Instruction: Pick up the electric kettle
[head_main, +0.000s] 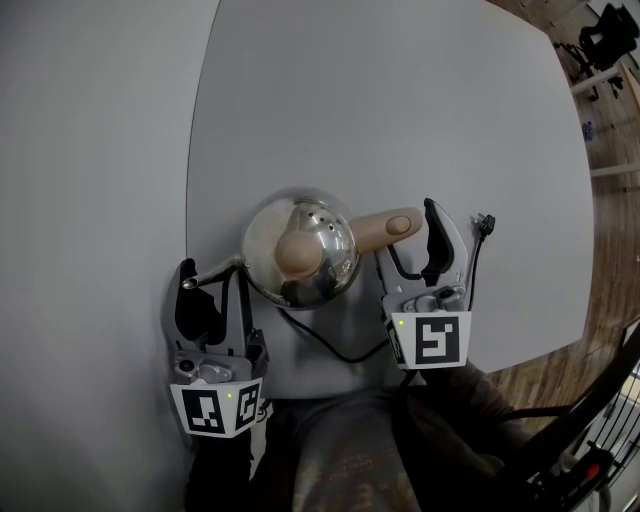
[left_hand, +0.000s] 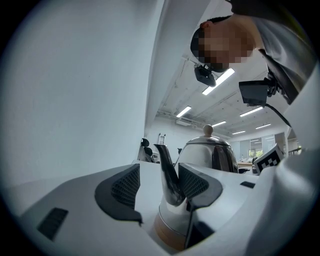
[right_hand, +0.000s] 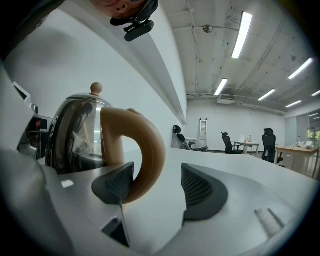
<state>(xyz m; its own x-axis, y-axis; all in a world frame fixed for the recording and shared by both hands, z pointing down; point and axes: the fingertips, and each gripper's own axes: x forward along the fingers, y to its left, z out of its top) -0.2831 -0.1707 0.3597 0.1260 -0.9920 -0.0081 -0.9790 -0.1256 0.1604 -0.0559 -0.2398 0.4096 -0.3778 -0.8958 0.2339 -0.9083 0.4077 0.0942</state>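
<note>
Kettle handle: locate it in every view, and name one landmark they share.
Head view: the handle is at centre frame, sticking out to the right of the kettle.
Left gripper view: not in it; the kettle body hides it.
Right gripper view: the handle is centre-left, with its lower end between the open jaws.
Shared landmark: the lid knob.
</note>
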